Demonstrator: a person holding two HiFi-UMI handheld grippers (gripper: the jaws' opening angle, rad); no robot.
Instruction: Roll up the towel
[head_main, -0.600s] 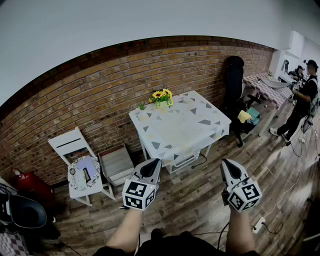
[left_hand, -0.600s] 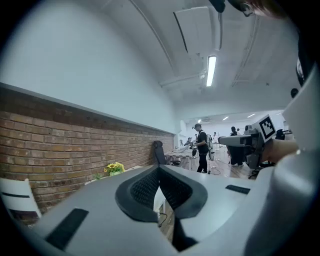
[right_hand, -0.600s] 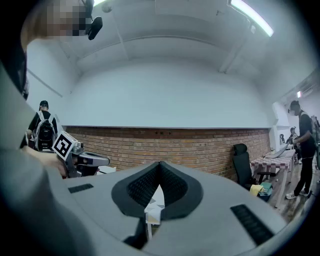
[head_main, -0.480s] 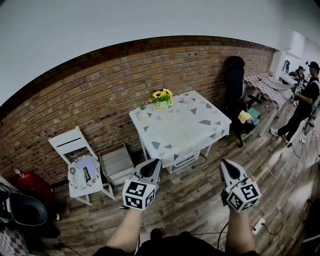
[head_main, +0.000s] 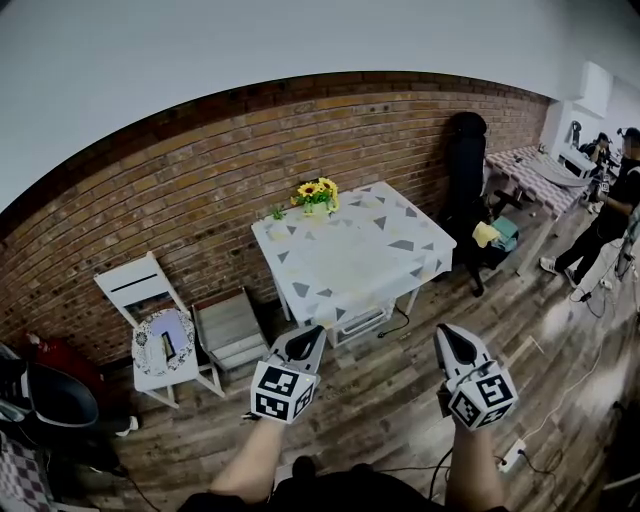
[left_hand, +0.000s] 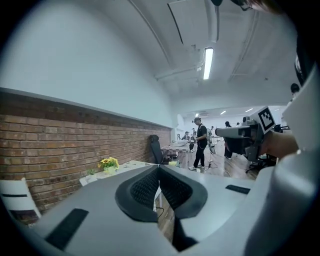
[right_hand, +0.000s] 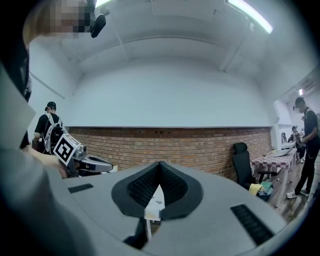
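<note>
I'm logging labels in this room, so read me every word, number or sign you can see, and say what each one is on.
No readable words or numbers in any view.
Cube on the left gripper: black-and-white square patterns, no letters.
Cube on the right gripper: the same.
Round plate on the white chair: markings too small to read.
</note>
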